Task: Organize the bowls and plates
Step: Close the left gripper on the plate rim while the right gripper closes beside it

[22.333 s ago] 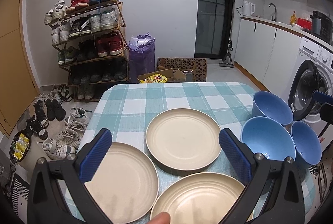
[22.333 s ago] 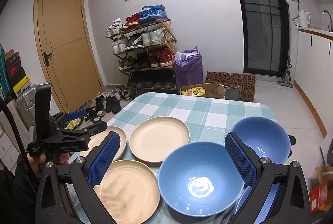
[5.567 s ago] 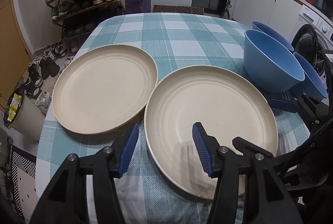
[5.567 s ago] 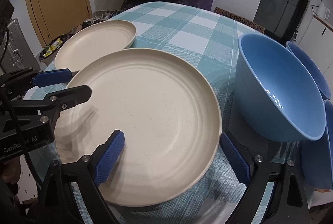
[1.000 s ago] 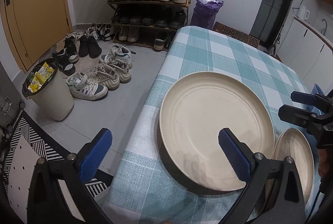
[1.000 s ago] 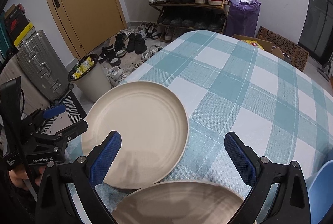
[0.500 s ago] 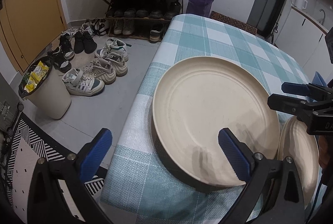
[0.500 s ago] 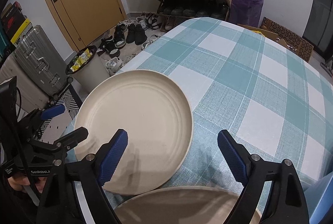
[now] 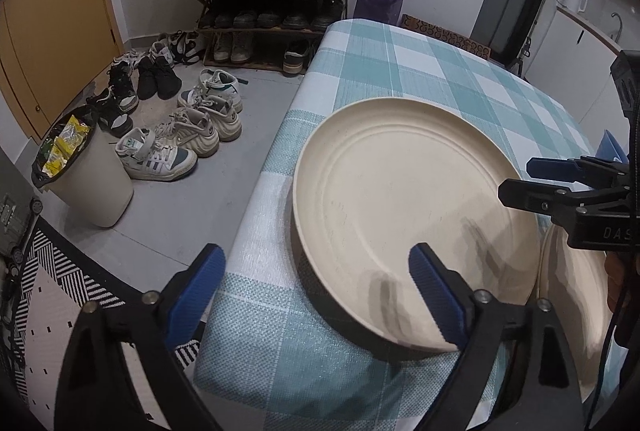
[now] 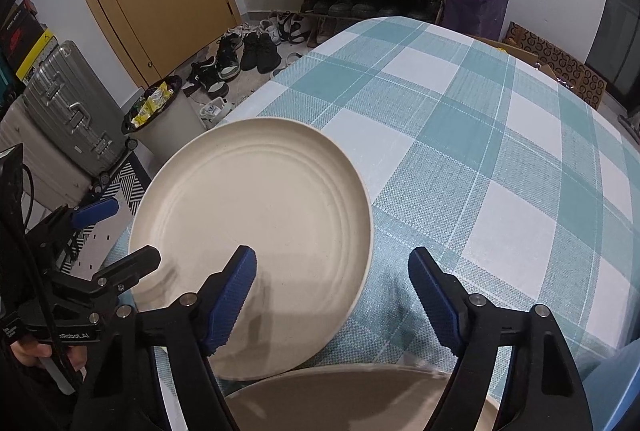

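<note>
I see the desk [image 10: 500, 135] under a teal-and-white checked cloth; a cream plate [image 10: 256, 215] lies near its corner, a second cream plate [image 10: 360, 399] just beside it.

plate [image 9: 404, 199] on table [image 9: 420, 63], near its corner

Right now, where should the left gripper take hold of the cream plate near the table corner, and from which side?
Grip the near rim of the cream plate, coming from the table's edge. It lies flat, so only its raised rim fits between the fingers. The left gripper already straddles that rim, jaws closing.
</note>
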{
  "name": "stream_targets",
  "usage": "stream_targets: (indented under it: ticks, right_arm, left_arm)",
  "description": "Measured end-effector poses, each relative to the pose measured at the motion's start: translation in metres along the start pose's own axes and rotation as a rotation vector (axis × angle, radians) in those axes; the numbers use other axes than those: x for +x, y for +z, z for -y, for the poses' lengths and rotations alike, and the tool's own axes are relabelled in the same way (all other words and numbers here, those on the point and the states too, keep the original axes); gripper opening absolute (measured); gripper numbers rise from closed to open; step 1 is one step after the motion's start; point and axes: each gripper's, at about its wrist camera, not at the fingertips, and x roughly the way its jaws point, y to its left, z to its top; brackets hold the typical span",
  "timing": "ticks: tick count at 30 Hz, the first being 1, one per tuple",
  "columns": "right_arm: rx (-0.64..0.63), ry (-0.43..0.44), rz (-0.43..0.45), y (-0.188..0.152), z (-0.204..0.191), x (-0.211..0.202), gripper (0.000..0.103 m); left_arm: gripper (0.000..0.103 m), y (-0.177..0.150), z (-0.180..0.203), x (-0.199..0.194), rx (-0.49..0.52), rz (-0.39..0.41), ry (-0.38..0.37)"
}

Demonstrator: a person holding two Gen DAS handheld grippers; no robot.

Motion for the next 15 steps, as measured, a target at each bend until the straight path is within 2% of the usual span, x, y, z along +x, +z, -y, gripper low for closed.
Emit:
stream_targets:
  ticks: [6, 8, 12, 14, 15]
  right_arm:
    - [-0.004, 0.000, -0.011, -0.0011, -0.0005, 0.0042, 0.073]
    - [-0.004, -0.002, -0.012, -0.0011, -0.0004, 0.0048, 0.072]
    - [-0.005, -0.006, -0.020, -0.0011, -0.0002, 0.0067, 0.067]
    - [-0.008, -0.007, -0.025, -0.0018, -0.0009, 0.0079, 0.065]
    - [-0.009, -0.007, -0.027, -0.0020, -0.0011, 0.0084, 0.063]
  left_arm:
    - [0.089, -0.0008, -0.0002, 0.0011, 0.007, -0.004, -0.004]
    - [0.081, -0.0006, -0.0005, 0.0009, 0.007, -0.008, -0.004]
    - [0.076, -0.0011, -0.0012, 0.0031, 0.005, -0.018, -0.006]
    - [0.065, -0.0012, -0.0006, 0.0034, 0.006, -0.023, -0.015]
    - [0.064, -0.0018, -0.0003, 0.0038, 0.008, -0.023, -0.016]
